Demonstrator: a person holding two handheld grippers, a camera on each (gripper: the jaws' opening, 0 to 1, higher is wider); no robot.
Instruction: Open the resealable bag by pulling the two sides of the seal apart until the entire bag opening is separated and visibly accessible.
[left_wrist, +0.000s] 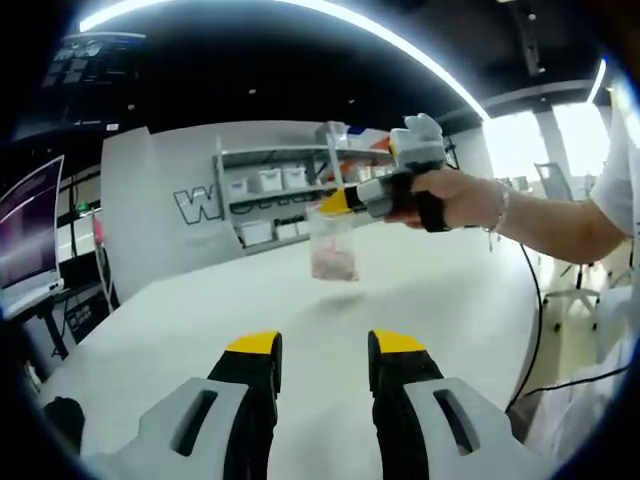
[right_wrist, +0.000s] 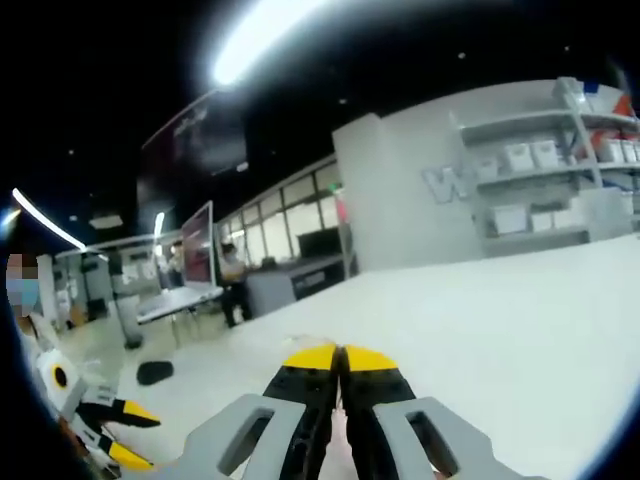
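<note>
A clear resealable bag (left_wrist: 333, 245) with pinkish contents hangs in the air above the white table (left_wrist: 190, 310). In the left gripper view, a hand holds my right gripper (left_wrist: 336, 203), which comes in from the right and is shut on the bag's top edge. My left gripper (left_wrist: 325, 350) is open near the bottom of that view, well short of the bag, with nothing between its jaws. In the right gripper view the right gripper (right_wrist: 340, 357) has its yellow tips pressed together, and the left gripper (right_wrist: 118, 432) shows open at the lower left.
Grey shelves with white boxes (left_wrist: 265, 185) stand against the wall beyond the table. A monitor (left_wrist: 30, 240) sits at the far left. A black cable (left_wrist: 536, 300) hangs off the table's right edge. A small black object (right_wrist: 155, 372) lies near the table's left end.
</note>
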